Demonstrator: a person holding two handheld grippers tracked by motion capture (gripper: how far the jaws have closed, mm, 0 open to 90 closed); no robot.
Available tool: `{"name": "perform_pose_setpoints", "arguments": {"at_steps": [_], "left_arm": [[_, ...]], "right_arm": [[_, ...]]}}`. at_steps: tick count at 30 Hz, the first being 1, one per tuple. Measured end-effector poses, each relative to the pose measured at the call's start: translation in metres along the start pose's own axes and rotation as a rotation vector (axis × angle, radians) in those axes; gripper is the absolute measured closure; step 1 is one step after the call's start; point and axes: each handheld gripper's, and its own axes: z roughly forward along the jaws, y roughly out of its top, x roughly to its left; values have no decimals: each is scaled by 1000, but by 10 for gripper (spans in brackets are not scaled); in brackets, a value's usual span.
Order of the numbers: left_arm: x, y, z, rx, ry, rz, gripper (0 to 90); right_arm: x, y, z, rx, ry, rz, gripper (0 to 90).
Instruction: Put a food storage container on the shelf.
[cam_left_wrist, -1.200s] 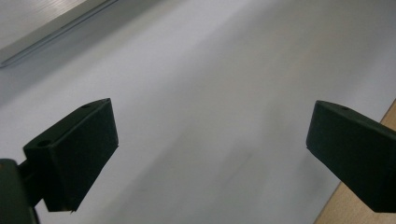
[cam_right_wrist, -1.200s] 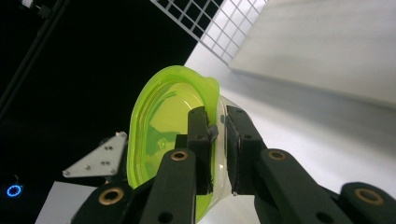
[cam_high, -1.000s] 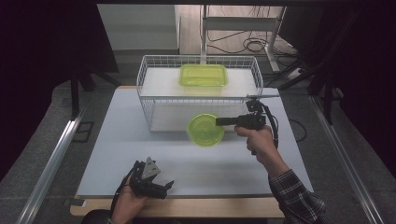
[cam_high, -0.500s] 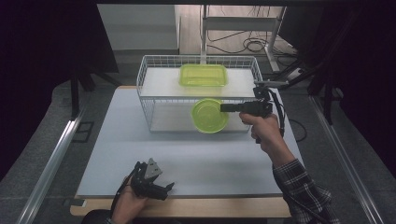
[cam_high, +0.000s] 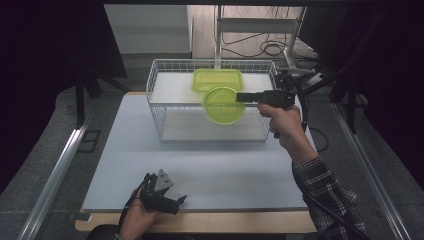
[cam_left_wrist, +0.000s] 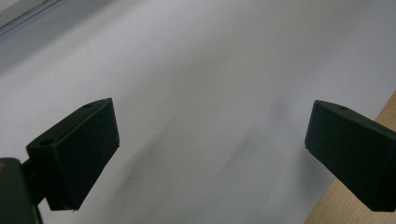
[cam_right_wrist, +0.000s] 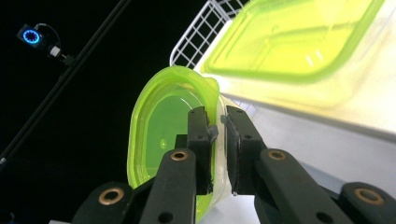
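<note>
Overhead, right tool (cam_high: 241, 97) holds round green bowl (cam_high: 223, 105) above wire basket (cam_high: 159, 95).

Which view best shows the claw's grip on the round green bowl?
The right gripper view: the right claw pinches the round green bowl by its rim, close up. The high view shows it held over the wire basket, small.

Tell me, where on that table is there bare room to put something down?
The white table top is bare between the wire basket and the left hand-held gripper at the near edge, and left of the basket. It is crowded at the basket: a green rectangular container sits inside, and the right hand-held gripper holds a round green container there.
</note>
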Motion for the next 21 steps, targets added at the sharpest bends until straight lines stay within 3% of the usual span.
{"name": "perform_pose_setpoints", "arguments": {"at_steps": [9,21], "left_arm": [[0,0,0,-3,1,-4,29],[0,0,0,-3,0,-3,29]], "right_arm": [[11,26,-1,-56,-16,-4,808],[12,57,10,-129,-99,-8,808]]}}
